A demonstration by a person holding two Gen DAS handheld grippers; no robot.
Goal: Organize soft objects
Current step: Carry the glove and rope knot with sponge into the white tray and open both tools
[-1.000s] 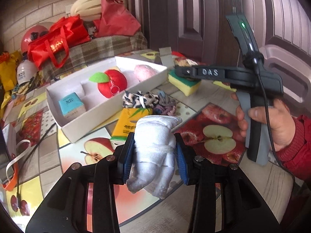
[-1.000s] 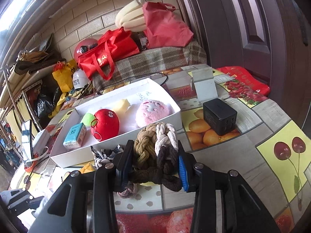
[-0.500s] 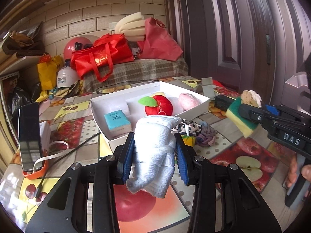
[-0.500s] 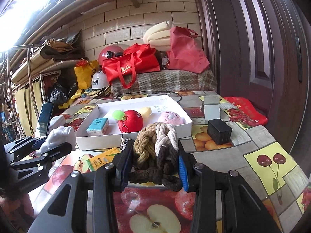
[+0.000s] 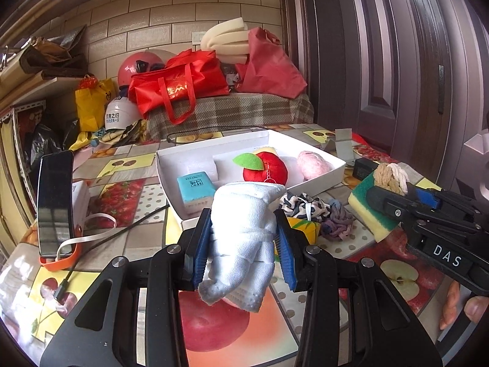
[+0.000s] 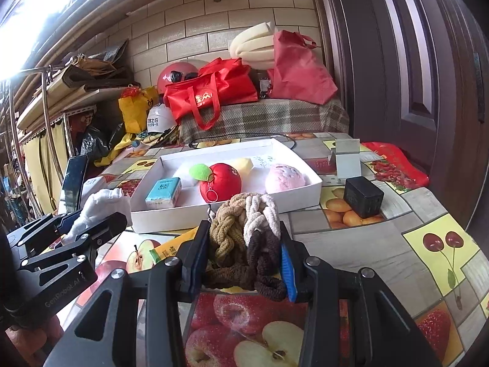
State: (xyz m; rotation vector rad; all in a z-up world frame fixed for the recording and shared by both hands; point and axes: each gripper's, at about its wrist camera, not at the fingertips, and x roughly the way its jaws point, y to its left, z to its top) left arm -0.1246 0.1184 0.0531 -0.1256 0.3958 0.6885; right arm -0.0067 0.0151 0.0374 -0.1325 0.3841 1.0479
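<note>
My left gripper (image 5: 243, 244) is shut on a rolled white cloth (image 5: 244, 232), held above the fruit-print table. My right gripper (image 6: 244, 257) is shut on a braided rope bundle (image 6: 244, 232) of tan, cream and brown strands. Beyond both stands a white box (image 5: 318, 180) holding a red plush apple (image 5: 264, 169), a pink plush (image 5: 313, 165) and a blue tissue pack (image 5: 195, 188). In the left wrist view the right gripper (image 5: 397, 192) comes in from the right with the rope. The right wrist view shows the left gripper (image 6: 88, 220) at the left with the cloth (image 6: 101, 206).
Patterned scrunchies (image 5: 311, 211), a yellow packet (image 5: 305, 229) and a green-yellow sponge (image 5: 366, 208) lie in front of the box. A phone (image 5: 55, 202) stands at the left, a black charger (image 6: 363, 195) and a grey stand (image 6: 347, 162) at the right. Bags and helmets fill the bench behind.
The left wrist view swung and rolled upright, so the box now lies straight ahead. My right gripper moved sideways across the table with the rope. Both grips are unchanged.
</note>
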